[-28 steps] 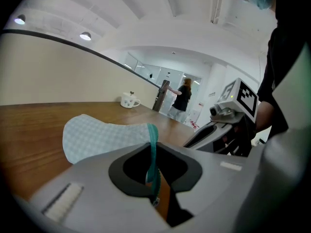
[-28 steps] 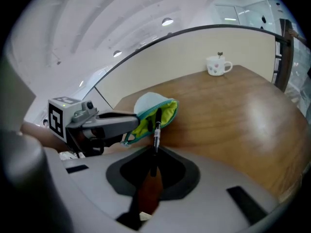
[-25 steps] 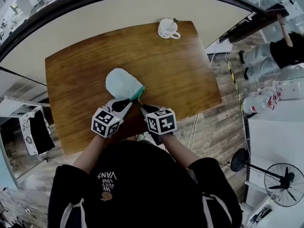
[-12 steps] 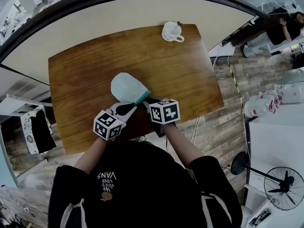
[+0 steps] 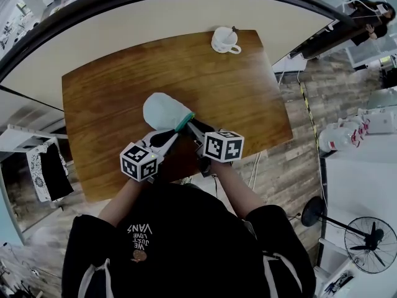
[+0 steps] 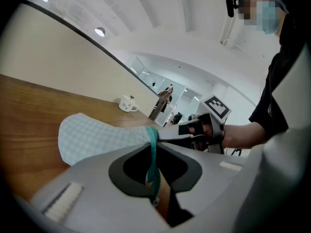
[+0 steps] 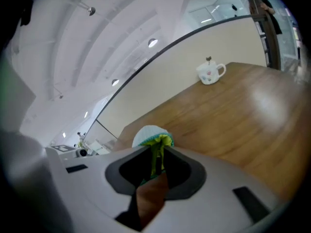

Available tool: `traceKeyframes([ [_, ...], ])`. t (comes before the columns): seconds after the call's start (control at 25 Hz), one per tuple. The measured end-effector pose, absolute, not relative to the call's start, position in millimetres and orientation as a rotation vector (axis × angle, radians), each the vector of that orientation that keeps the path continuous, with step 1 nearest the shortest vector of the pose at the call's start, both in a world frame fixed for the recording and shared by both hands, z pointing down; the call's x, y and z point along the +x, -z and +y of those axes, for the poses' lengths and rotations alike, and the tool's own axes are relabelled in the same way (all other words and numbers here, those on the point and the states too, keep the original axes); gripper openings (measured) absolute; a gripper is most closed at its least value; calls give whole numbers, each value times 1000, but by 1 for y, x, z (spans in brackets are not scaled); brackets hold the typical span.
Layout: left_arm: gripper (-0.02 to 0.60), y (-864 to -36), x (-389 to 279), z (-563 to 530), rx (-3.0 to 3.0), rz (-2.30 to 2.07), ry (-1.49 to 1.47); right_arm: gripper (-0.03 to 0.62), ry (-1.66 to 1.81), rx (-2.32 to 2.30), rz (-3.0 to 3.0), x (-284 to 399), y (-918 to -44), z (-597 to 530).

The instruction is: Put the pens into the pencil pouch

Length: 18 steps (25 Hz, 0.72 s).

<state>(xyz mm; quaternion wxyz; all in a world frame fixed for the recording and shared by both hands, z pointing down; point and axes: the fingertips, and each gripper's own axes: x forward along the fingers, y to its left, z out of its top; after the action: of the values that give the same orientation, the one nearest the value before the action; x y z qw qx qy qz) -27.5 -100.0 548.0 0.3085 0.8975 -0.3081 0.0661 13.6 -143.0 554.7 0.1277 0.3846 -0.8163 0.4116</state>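
A pale mint pencil pouch (image 5: 162, 110) with a teal zip edge lies on the wooden table (image 5: 248, 98), its mouth turned toward me. My left gripper (image 5: 174, 133) is shut on the teal edge (image 6: 151, 161) at the mouth's near left. My right gripper (image 5: 190, 125) is shut on the opposite side of the mouth, where the yellow-green lining (image 7: 158, 152) shows between its jaws. In the left gripper view the pouch (image 6: 97, 137) stretches away from the left gripper (image 6: 152, 147), and the right gripper (image 6: 167, 139) comes in from the right. No pen shows in any view.
A white mug (image 5: 223, 40) stands near the table's far edge, also in the right gripper view as the mug (image 7: 210, 73). A curved cream wall runs behind the table. A floor fan (image 5: 371, 241) and a bystander (image 5: 366, 14) are off to the right.
My right gripper has moved right and slightly up with the pouch's edge, and rolled a little. The left gripper has stayed in place, also rolling slightly.
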Motion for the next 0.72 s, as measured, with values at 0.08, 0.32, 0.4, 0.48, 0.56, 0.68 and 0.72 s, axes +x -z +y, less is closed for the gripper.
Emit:
traceKeyframes([
  [0.08, 40, -549, -30, -102, 2362, -825, -167, 48, -1222, 1189, -2388, 21, -549, -142],
  [0.32, 40, -552, -27, -107, 2343, -826, -157, 40, -1267, 1203, -2307, 27, -568, -116],
  [0.4, 40, -553, -26, -107, 2339, -822, -154, 40, -1285, 1177, -2291, 21, -576, -109],
  [0.48, 40, -554, -25, -108, 2336, -821, -156, 38, -1286, 1161, -2286, 15, -581, -106],
  [0.56, 40, -556, -25, -108, 2331, -826, -166, 37, -1281, 1154, -2282, 11, -584, -106],
  [0.68, 40, -560, -27, -109, 2331, -837, -191, 37, -1276, 1135, -2283, 7, -586, -105],
  [0.72, 40, -561, -27, -109, 2335, -840, -204, 37, -1274, 1125, -2287, 5, -586, -104],
])
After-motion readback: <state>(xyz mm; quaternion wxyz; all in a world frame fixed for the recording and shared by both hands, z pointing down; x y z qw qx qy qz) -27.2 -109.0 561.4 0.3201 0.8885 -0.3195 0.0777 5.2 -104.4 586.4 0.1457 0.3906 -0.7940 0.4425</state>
